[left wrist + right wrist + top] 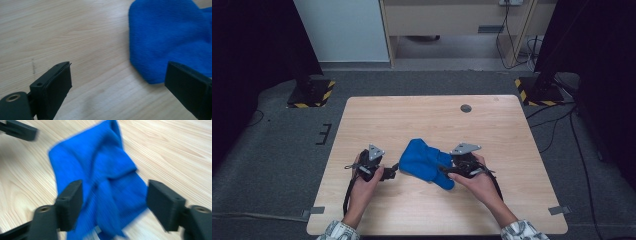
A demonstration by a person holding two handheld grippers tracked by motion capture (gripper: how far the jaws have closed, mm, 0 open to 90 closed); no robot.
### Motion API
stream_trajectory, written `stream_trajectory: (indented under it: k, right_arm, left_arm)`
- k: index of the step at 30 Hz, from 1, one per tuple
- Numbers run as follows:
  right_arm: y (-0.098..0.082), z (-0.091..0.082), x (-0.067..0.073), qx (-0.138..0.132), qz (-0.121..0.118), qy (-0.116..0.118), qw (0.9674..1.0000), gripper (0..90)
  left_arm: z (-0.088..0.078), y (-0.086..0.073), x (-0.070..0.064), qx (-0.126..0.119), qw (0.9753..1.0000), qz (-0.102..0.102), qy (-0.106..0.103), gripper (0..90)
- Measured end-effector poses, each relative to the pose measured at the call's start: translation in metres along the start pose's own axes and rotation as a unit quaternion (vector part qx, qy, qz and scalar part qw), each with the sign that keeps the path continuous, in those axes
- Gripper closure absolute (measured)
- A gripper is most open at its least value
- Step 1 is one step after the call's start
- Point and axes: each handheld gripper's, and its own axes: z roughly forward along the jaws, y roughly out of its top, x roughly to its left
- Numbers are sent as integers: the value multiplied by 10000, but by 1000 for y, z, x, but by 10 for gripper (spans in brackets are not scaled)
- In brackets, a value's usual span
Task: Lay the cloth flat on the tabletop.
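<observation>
Down at the near edge of the table (377, 215), a person's two patterned sleeves are poking into the high view, and each hand is gripping one of those black two-jaw tools. That tabletop is a pale wood laminate, smooth, with a fine grain running across it, and it's sitting on dark grey carpet.

Left gripper (393, 173) is hovering low over the bare wood just beside the left edge of the blue cloth (427, 162). Its jaws are standing wide apart with nothing between them; in the left gripper view the flat, matte black pads are framing plain wood, with the rounded corner of the cloth (170, 37) lying ahead toward the right pad. There's a little grey three-cornered plate riding on top.

Right gripper (446, 171) is sitting over the cloth's right side. Its jaws are spread too, not pressing on anything. In the right gripper view the blocky pads are straddling the cloth (100, 177), which is lying loose on the wood, so it's not clamped.

Cloth itself is looking soft and fuzzy, like microfibre or terry, bright blue, bunched into a lumpy folded heap with a thick ridge running down the middle. It's lying near the middle of the table, between the two tools.

Farther back, a small dark round grommet (466, 108) is sitting in the wood near the far edge.
</observation>
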Motion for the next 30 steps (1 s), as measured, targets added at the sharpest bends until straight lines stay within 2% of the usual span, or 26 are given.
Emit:
stream_trajectory:
  k: [1, 2, 3, 4, 5, 6, 7, 9, 13, 18, 21, 22, 23, 24, 25, 26, 27, 30]
  right_arm:
    - [0, 0, 0, 0, 0, 0, 10000, 317]
    - [-3, -5, -2, -20, 32, -109, 9999, 351]
    - [-6, -10, -4, -100, 81, -156, 9998, 420]
    - [-11, -17, -7, -157, 177, -138, 9996, 479]
    - [-11, -17, -7, -157, 177, -138, 9996, 479]
    - [-13, -19, -8, -190, 207, -120, 9995, 564]
    - [-14, -21, -9, -233, 197, -32, 9995, 593]
    - [-17, -22, -9, -307, 331, 65, 9990, 642]
    - [-22, -18, -7, -253, 426, 116, 9987, 629]
    - [-26, -11, 0, -144, 527, 199, 9983, 494]
    - [-27, -5, 4, -62, 481, 211, 9986, 465]
    - [-28, -3, 4, -56, 485, 212, 9986, 484]
    - [-28, -2, 5, -49, 436, 202, 9988, 574]
    - [-28, -2, 5, -49, 436, 202, 9988, 574]
    - [-28, -1, 5, -75, 417, 197, 9989, 639]
    - [-28, -1, 6, -126, 371, 230, 9990, 749]
    - [-28, -1, 6, -126, 371, 230, 9990, 749]
    - [-27, -1, 6, -165, 341, 309, 9988, 832]
  left_arm:
    - [-1, 0, -4, -13, 10000, 13, -34, 68]
    - [-3, 0, -8, -33, 10000, 35, -75, 69]
    - [-3, 1, -12, -44, 9999, 70, -111, 69]
    - [-4, 1, -16, -52, 9998, 106, -129, 68]
    - [-3, 1, -20, -65, 9998, 134, -154, 68]
    - [-3, 2, -24, -64, 9997, 158, -180, 69]
    - [-2, 3, -26, -66, 9996, 185, -202, 69]
    - [0, 4, -31, -76, 9994, 241, -231, 69]
    - [2, 5, -39, -61, 9990, 322, -297, 74]
    - [5, 7, -50, -50, 9984, 340, -442, 92]
    - [7, 9, -57, -82, 9979, 380, -518, 93]
    - [8, 9, -59, -79, 9977, 389, -547, 93]
    - [9, 9, -61, -72, 9974, 410, -592, 97]
    - [10, 9, -63, -49, 9969, 458, -633, 97]
    - [11, 9, -65, -30, 9964, 512, -672, 103]
    - [11, 9, -68, -28, 9959, 554, -713, 111]
    - [12, 9, -70, -32, 9955, 595, -742, 111]
    - [13, 9, -76, -26, 9942, 694, -825, 126]
